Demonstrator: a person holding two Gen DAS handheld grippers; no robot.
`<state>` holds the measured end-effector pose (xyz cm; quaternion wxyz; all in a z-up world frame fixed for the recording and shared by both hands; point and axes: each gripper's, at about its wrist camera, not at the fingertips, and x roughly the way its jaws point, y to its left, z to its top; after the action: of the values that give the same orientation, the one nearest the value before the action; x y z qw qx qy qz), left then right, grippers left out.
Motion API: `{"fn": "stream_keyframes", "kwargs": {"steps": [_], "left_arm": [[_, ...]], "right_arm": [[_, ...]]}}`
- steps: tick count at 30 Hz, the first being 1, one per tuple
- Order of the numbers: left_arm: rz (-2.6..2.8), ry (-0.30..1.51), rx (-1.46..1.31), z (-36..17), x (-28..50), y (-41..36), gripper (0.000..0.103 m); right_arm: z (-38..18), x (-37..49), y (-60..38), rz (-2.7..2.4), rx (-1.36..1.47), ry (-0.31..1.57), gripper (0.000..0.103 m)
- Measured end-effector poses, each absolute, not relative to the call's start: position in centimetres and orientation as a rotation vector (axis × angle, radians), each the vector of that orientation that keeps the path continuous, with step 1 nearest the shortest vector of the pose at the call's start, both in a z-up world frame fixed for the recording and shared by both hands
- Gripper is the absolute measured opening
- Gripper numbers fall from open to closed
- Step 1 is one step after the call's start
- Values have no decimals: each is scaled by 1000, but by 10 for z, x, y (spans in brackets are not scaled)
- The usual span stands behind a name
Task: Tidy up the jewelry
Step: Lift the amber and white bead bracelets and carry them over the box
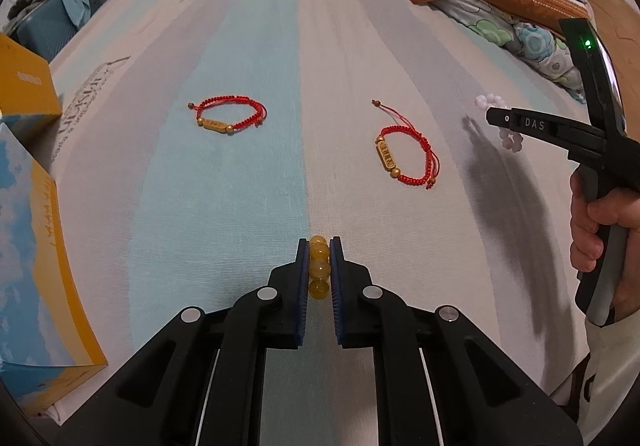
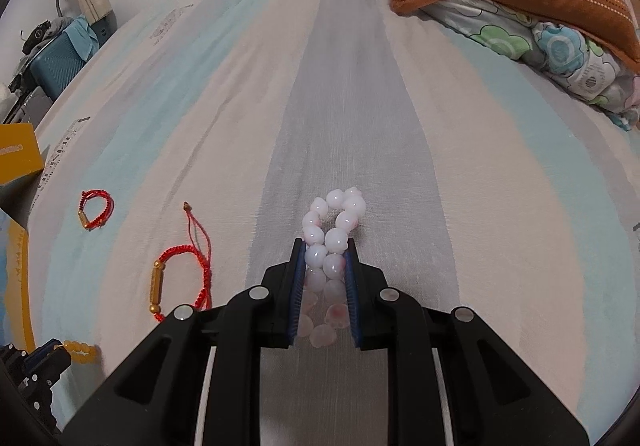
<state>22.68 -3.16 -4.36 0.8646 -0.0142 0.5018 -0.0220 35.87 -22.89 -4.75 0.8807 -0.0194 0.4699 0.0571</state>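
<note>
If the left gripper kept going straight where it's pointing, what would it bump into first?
Probably just the striped bedsheet. The left gripper, pinching yellow beads, aims between the two red bracelets, so it looks likely to miss both, though depth is hard to judge.

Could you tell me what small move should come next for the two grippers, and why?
Probably carry both toward the yellow box: the left gripper pinches the yellow bead bracelet, the right gripper the pink bead bracelet.

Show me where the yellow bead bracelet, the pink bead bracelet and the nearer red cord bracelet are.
yellow bead bracelet (image 1: 319, 266), left wrist view, bead between the pads.
pink bead bracelet (image 2: 334, 202), right wrist view, top bead of the loop.
red cord bracelet (image 1: 387, 156), left wrist view, gold bar.
</note>
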Motion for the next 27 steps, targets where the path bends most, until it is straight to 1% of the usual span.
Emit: {"fn": "stream_keyframes", "kwargs": {"steps": [13,27], "left_arm": [[-9,1012,-21,-13,218,-19,9],[108,930,-2,25,196,18,9]], "right_arm": [[-17,329,-221,95,-40,923,18],[18,273,-174,91,-73,825,18]]}}
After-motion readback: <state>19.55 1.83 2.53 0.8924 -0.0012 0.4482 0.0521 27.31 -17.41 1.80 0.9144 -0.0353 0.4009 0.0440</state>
